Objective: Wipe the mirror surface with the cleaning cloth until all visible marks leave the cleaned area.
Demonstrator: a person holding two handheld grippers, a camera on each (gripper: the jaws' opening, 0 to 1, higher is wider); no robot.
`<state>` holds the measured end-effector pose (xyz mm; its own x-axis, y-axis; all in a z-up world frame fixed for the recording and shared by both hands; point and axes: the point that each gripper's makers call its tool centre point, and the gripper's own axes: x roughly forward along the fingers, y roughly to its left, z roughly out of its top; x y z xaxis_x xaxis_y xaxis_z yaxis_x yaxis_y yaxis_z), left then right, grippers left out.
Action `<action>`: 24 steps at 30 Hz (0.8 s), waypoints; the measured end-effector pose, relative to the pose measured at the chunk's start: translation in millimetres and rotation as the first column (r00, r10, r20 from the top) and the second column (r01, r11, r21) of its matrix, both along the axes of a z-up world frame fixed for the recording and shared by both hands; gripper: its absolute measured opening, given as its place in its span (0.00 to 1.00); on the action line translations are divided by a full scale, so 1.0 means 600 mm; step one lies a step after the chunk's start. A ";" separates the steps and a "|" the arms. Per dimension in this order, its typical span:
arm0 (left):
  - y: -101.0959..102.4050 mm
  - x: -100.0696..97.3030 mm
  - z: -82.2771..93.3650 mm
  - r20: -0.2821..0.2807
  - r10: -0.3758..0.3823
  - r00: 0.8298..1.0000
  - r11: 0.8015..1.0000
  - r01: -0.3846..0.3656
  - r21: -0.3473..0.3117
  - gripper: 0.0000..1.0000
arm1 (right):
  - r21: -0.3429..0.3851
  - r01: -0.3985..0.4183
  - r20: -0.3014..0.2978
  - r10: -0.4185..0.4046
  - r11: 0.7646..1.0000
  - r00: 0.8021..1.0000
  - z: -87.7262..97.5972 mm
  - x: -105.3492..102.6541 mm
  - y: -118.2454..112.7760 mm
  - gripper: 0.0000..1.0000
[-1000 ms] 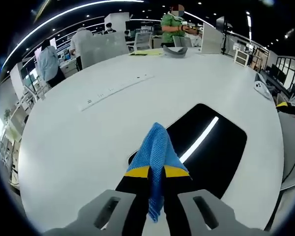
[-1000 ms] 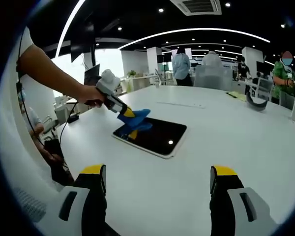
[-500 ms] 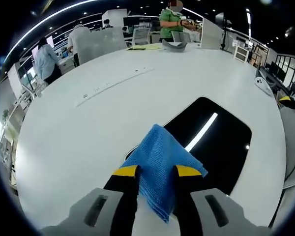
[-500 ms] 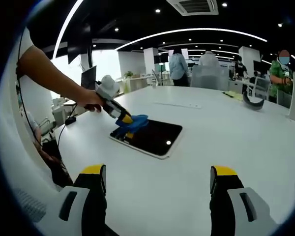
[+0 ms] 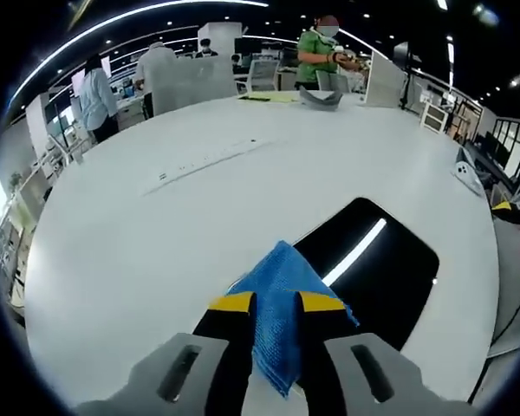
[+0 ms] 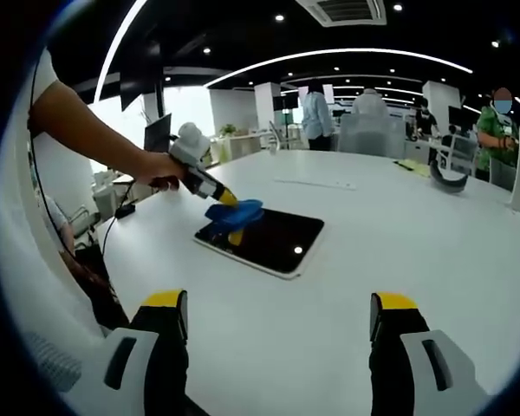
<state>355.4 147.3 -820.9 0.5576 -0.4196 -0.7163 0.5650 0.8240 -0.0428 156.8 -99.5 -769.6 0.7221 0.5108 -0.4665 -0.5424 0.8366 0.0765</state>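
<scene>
Now the left gripper point(image 5: 276, 305) has lifted a little from where it was half a second ago: then the blue cleaning cloth point(image 5: 282, 303) was spread wide and pressed flat at the near corner of the mirror point(image 5: 381, 277), and at this moment it is bunched narrower between the jaws, much as it hung a second ago. I read this as the end of one short dab or stroke and not a long sweep, so the wiping has only begun at that one corner and most of the dark glass is yet to be covered. The left gripper's jaws are clamped on the cloth, whose free end droops down between them. In the right gripper view the mirror point(image 6: 269, 241) lies flat on the white table point(image 6: 433, 251), and the cloth point(image 6: 234, 212) sits over its far-left corner, just touching or barely above the surface; I cannot tell which. The left gripper point(image 6: 221, 198) there comes down at a slant from the person's hand point(image 6: 160, 166). The right gripper point(image 6: 277, 325) hovers well back from the mirror with its jaws spread wide and nothing between them. No marks can be made out on the glass, only reflected ceiling lights.
</scene>
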 end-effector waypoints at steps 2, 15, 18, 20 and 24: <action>0.008 0.009 0.004 0.008 0.026 1.000 1.000 -0.026 -0.005 0.10 | -0.004 0.002 0.000 -0.002 1.000 1.000 -0.001 -0.001 -0.001 0.86; 0.001 -0.004 -0.033 -0.032 -0.046 0.998 0.998 0.048 0.052 0.10 | -0.002 0.019 -0.021 -0.020 1.000 1.000 -0.011 -0.011 -0.008 0.85; 0.001 0.000 -0.032 -0.035 -0.034 0.999 0.998 0.035 0.047 0.09 | -0.006 0.019 -0.020 -0.019 1.000 1.000 -0.010 -0.010 -0.007 0.85; 0.002 0.002 -0.031 -0.029 -0.027 0.999 0.998 0.028 0.047 0.09 | -0.011 0.020 -0.022 -0.020 1.000 1.000 -0.011 -0.009 -0.006 0.85; 0.004 0.011 -0.032 -0.022 0.012 1.000 0.999 -0.012 0.041 0.08 | -0.012 0.026 -0.026 -0.027 1.000 0.999 -0.014 -0.008 -0.006 0.85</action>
